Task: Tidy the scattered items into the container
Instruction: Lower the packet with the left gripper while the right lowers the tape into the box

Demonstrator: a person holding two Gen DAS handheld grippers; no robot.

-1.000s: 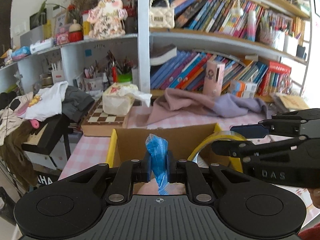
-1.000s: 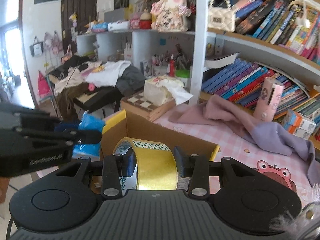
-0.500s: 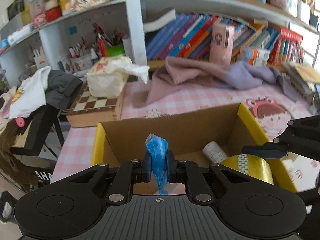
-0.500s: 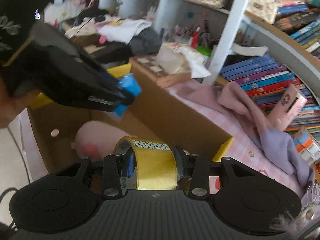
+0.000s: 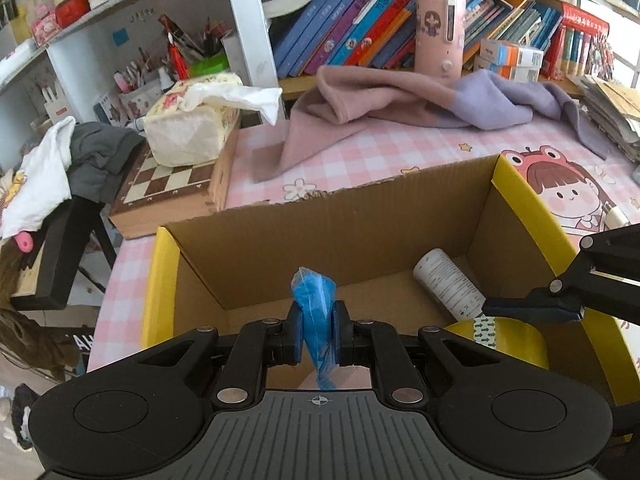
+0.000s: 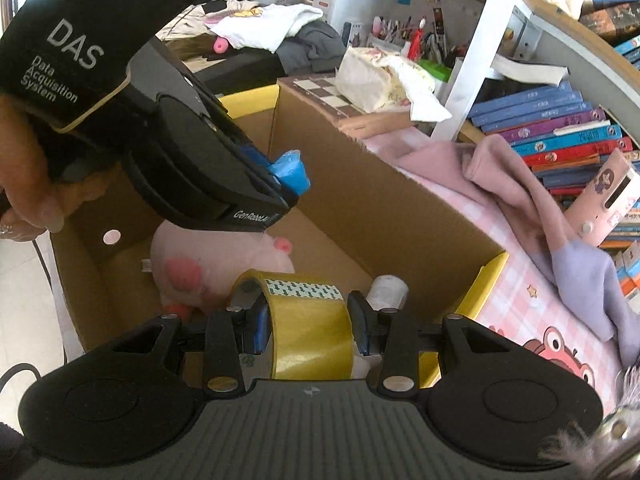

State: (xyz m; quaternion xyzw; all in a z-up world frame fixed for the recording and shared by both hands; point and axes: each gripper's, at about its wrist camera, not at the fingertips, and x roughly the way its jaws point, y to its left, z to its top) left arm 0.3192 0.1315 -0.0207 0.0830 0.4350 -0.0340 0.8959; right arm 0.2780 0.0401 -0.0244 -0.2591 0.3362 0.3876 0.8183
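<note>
An open cardboard box with yellow flaps sits on the pink checked tablecloth. My left gripper is shut on a crumpled blue plastic bag and hangs over the box. My right gripper is shut on a roll of yellow tape, also over the box; that tape roll shows at the lower right of the left wrist view. Inside the box lie a pink plush toy and a white cylindrical bottle. The left gripper with the blue bag appears above the plush.
Behind the box lie a pink and purple cloth, a chessboard box with a tissue pack on it, and a pink device against shelves of books. A person's hand grips the left tool. Clothes pile at left.
Both grippers have sunk and tipped downward toward the box, so its inside with the plush and the bottle has come into view. The bag and the tape stay gripped.
</note>
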